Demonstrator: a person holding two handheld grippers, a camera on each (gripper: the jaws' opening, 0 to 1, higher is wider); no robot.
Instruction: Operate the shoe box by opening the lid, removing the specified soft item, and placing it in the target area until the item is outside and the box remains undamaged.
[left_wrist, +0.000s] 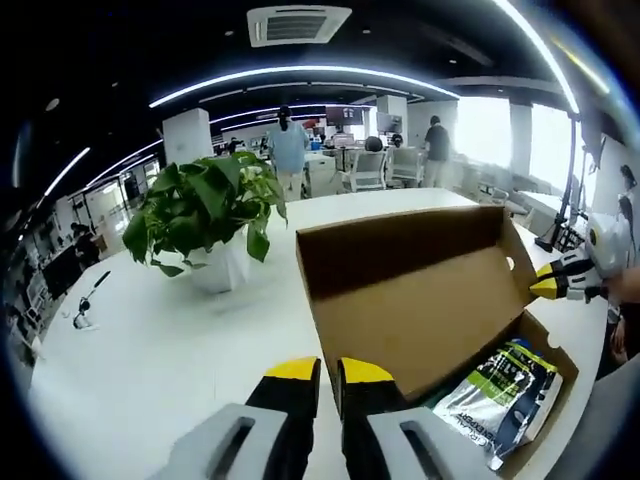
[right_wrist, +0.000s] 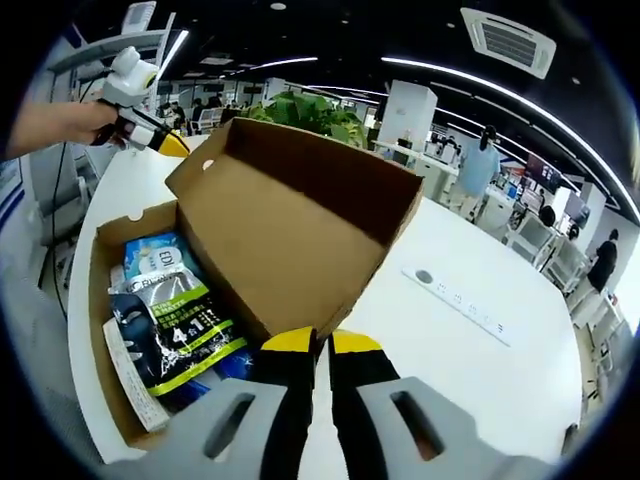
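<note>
A brown cardboard shoe box (left_wrist: 556, 386) stands on a white table with its lid (left_wrist: 420, 290) raised upright. Inside lie soft packets (left_wrist: 500, 395), one black and green, one blue. My left gripper (left_wrist: 328, 368) is shut, its yellow tips at the lid's near lower end. My right gripper (left_wrist: 548, 287) is at the lid's far end flap, tip against the cardboard. In the right gripper view the lid (right_wrist: 290, 220) rises above the packets (right_wrist: 175, 320) and box wall (right_wrist: 95, 290). There my right gripper (right_wrist: 322, 340) is shut at the lid's near edge, and a hand holds the left gripper (right_wrist: 160, 135) by the far corner. Whether either one pinches cardboard is unclear.
A leafy plant (left_wrist: 205, 205) in a white pot (left_wrist: 225, 268) stands just left of the box. A white power strip (right_wrist: 455, 293) lies on the table (right_wrist: 470, 350) behind the lid. A small dark object (left_wrist: 85, 300) lies at the table's left. People and chairs are far behind.
</note>
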